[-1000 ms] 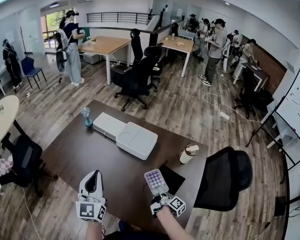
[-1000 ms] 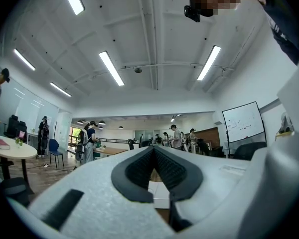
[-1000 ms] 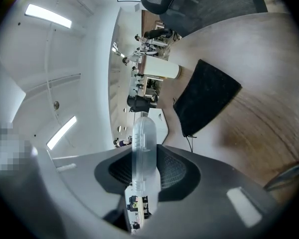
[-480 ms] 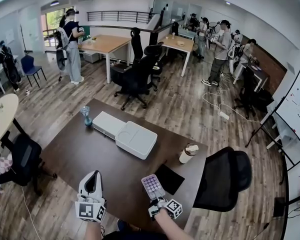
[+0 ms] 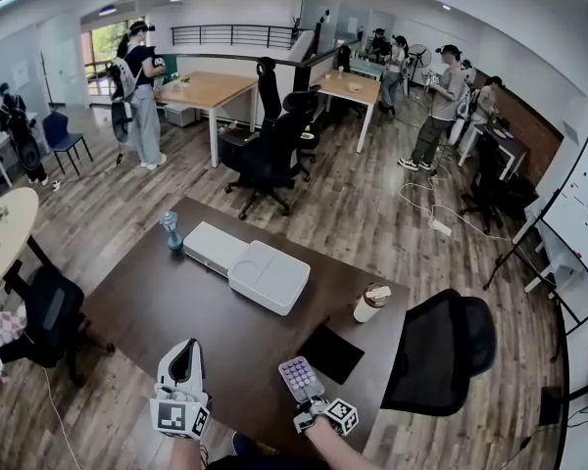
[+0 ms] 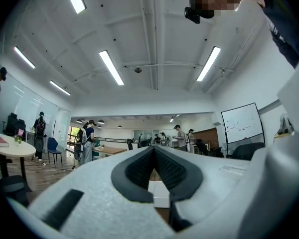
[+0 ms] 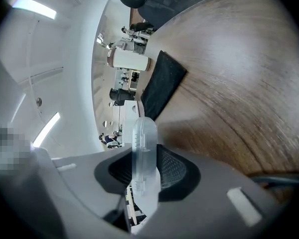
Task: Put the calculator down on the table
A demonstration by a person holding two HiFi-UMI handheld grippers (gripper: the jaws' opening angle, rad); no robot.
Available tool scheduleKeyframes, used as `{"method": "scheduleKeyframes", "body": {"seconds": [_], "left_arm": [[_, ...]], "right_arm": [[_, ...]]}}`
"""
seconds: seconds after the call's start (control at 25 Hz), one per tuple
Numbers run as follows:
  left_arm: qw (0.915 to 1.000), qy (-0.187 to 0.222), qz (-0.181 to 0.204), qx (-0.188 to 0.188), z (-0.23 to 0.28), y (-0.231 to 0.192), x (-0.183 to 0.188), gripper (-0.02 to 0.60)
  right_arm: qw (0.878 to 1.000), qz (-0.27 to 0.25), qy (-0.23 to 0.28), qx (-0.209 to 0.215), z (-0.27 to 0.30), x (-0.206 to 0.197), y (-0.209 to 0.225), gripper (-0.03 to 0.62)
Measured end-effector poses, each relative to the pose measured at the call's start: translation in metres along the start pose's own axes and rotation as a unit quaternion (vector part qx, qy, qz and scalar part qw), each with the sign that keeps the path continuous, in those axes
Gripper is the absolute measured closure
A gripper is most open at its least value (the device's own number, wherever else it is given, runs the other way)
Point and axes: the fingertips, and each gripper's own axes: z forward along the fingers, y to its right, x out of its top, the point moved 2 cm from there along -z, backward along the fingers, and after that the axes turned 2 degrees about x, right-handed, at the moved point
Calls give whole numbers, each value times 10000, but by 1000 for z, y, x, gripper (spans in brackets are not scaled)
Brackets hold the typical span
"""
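Calculator, clamped edgewise in our right gripper, had sunk nearer the table at six o'clock, release pending; our left gripper sat closed, empty.

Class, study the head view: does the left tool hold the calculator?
No, the calculator is clamped in the right tool, while the left tool holds nothing.

The worktop is dark brown wood with visible grain and a matt finish. The calculator shows a smooth, translucent plastic edge. The mat looks matt black.
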Motion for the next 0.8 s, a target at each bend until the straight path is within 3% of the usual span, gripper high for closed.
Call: {"method": "scheduleKeyframes", "body": {"seconds": [0.8], "left_arm": [[10000, -22, -1, 49, -4, -4, -2, 586]], "right_arm": [[9977, -66, -287, -610, 6, -11, 11, 477]]}}
